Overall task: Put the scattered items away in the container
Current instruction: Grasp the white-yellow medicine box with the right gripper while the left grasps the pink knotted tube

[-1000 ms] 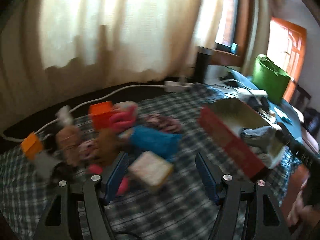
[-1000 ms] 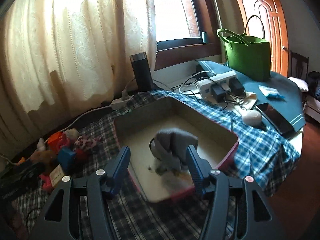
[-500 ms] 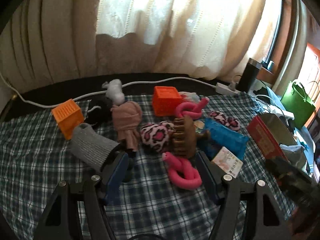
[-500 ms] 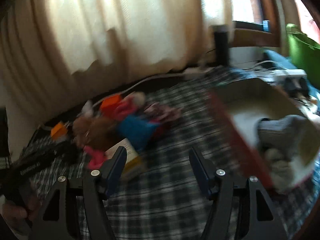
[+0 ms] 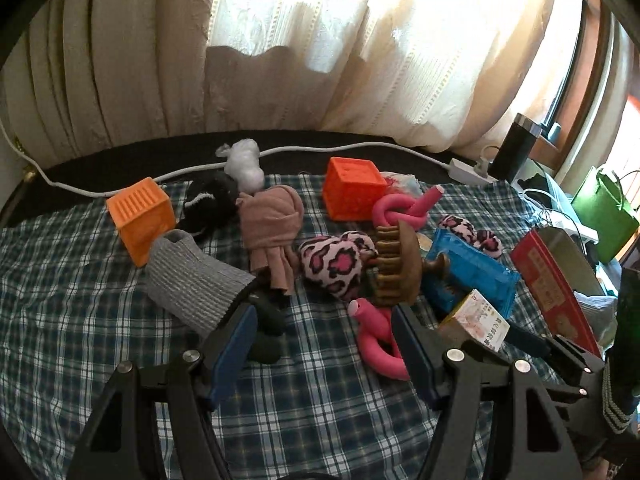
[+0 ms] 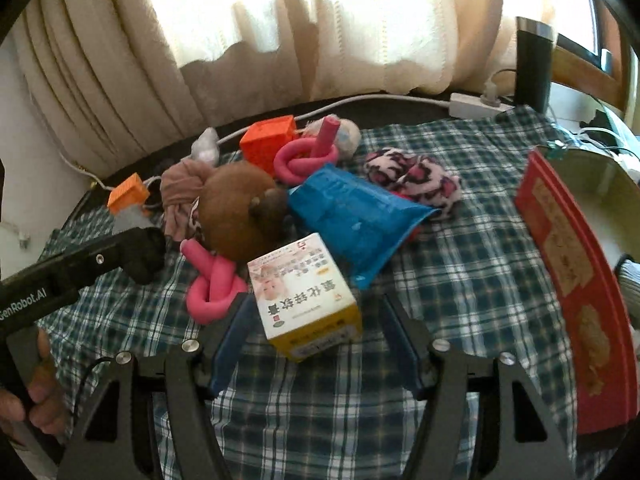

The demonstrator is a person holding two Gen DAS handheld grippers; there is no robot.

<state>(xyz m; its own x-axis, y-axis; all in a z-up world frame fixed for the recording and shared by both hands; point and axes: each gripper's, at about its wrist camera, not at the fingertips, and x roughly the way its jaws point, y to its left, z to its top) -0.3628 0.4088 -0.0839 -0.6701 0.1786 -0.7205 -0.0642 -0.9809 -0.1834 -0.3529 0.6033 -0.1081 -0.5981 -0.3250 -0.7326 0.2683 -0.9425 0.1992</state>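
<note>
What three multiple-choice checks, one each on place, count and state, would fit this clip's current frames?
1. The small carton lies:
A. inside the red box
B. between the right tool's fingers
C. on an orange cube

2. Orange cubes on the cloth:
A. one
B. two
C. four

3. The right tool is:
A. open, pads clear of the carton
C. shut on a sock
B. shut on the blue pack

Key: 1 B, the carton sits on the plaid cloth between the blue pads. 2 B, one cube at left, one cube at the back. 3 A, gaps show on both sides of the carton; the jaws have just been opening.
</note>
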